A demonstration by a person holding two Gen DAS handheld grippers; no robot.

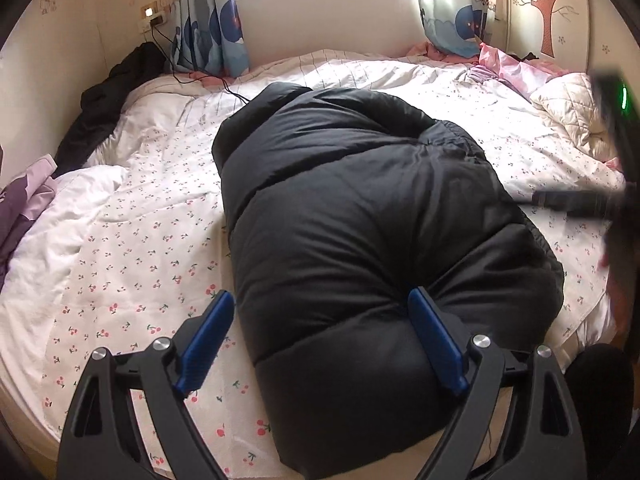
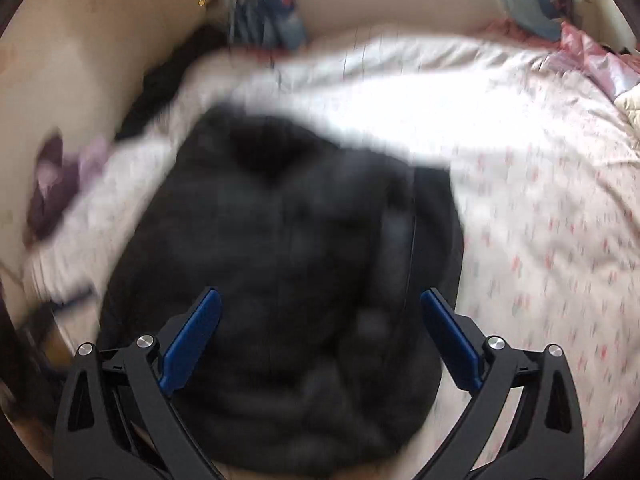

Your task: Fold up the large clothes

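**Puffy black jacket, mostly bundled up on the bed**

The jacket [image 1: 360,208] lies straight ahead of and under the left gripper [image 1: 322,340], folded into a fat roll on the bed [image 1: 120,248]. Both grippers have their jaws wide apart, clamped on nothing. The right gripper [image 2: 320,344] hovers over the same jacket, though its view is smeared with blur.

My guess on handling: light, squishy, slick shell, springs back when let go. Pinching a puffed panel would probably slip; better to grab at a stitched seam or the near hem just beneath the left gripper, taking a good thick bite.

Room: lots of open bed left of the left gripper, and beyond the jacket too. The near bed edge sits right under both grippers, so watch for the roll sliding off.
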